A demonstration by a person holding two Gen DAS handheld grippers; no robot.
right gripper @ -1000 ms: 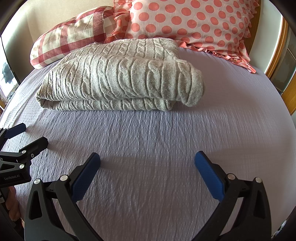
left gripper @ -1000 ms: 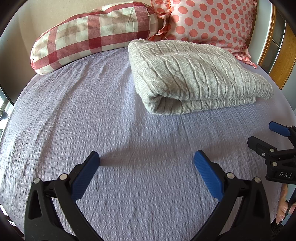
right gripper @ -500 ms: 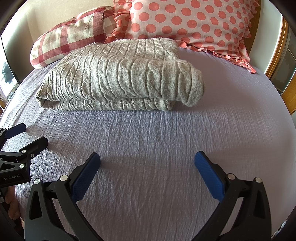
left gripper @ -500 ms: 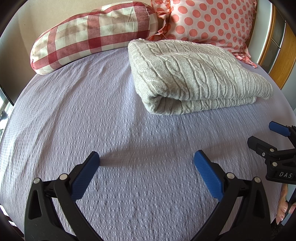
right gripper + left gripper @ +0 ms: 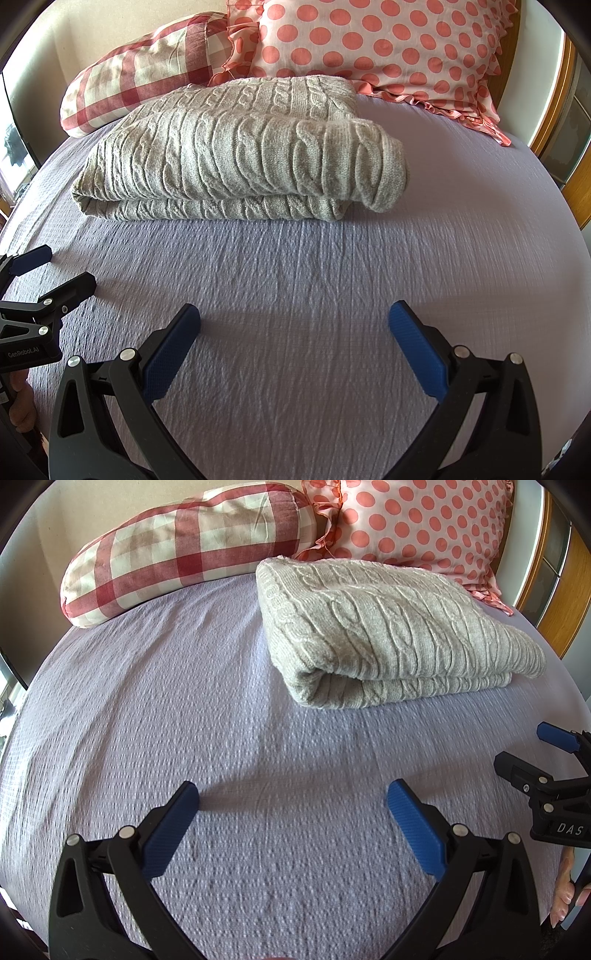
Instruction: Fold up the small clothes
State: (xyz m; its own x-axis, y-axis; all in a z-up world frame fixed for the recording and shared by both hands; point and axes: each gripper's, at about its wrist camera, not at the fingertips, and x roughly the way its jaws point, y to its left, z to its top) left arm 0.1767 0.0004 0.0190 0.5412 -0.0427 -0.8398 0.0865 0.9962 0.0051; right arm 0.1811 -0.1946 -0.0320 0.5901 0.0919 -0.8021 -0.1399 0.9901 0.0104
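Lying folded, one sweater (image 5: 240, 151), two pillows (image 5: 369, 40) (both patterned)

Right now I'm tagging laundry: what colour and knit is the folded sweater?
Light grey cable knit sweater, clearest in the right wrist view.

Sweater (image 5: 391, 627) on bed (image 5: 147, 720); pillows (image 5: 184, 550) behind

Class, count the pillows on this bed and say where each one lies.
2. The checked pillow lies at the head of the bed, left; the polka-dot pillow sits beside it, right, behind the folded grey sweater. Others may lie outside view.
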